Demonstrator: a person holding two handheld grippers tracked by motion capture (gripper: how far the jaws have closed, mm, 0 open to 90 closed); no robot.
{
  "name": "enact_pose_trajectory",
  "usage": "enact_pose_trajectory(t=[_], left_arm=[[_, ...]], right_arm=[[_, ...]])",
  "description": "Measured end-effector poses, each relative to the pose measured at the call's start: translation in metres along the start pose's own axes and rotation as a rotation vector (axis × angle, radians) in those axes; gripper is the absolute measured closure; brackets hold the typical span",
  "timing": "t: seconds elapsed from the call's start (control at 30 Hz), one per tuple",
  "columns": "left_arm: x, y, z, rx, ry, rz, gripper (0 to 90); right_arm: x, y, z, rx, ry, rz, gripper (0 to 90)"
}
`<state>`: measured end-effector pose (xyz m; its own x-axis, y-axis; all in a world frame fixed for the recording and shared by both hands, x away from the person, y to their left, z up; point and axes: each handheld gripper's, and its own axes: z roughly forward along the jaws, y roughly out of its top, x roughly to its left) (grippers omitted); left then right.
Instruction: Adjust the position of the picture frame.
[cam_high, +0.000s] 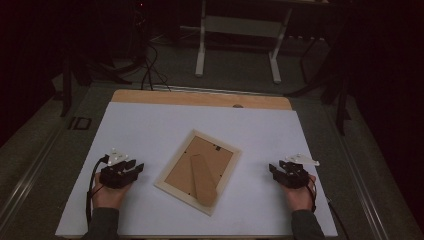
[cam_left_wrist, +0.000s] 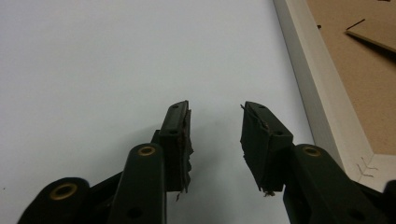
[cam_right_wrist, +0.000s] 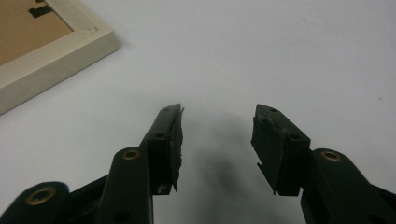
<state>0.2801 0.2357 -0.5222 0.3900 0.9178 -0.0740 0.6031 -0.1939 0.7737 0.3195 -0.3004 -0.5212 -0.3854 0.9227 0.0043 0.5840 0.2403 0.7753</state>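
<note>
Pale-wood picture frame (cam_high: 198, 172) lies face-down, askew, mid-worktop (cam_high: 150, 125) toward the near edge, between the left hand-held gripper (cam_high: 134, 170) and right hand-held gripper (cam_high: 274, 170), both open and empty; best approach: grip opposite rails squarely, avoiding the cardboard stand (cam_high: 202, 180).

A picture frame (cam_high: 198, 171) is lying face down and flat on the white tabletop, turned at a slant, roughly midway between the two sides of the table. Its pale wooden border (cam_left_wrist: 322, 88) is running around a brown fibreboard back (cam_right_wrist: 23, 32), and a brown easel stand (cam_high: 202, 180) is lying flat along that back, pointing toward the near edge.
</note>
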Motion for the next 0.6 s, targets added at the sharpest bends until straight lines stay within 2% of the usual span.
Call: enact_pose_trajectory(t=[0.27, 0.33, 0.6], left_arm=[[-0.004, 0.001, -0.004, -0.016, 0.008, 0.014, 64.4], [-0.006, 0.001, -0.006, -0.031, -0.012, 0.021, 65.3], [-0.009, 0.001, -0.007, -0.03, -0.048, 0.025, 67.0]], right_arm=[[0.003, 0.002, 0.0, -0.013, 0.013, -0.02, 56.8], [0.003, 0.004, 0.0, -0.025, 0.041, -0.001, 57.9], [0.005, 0.014, -0.003, -0.043, 0.069, -0.012, 61.3]])
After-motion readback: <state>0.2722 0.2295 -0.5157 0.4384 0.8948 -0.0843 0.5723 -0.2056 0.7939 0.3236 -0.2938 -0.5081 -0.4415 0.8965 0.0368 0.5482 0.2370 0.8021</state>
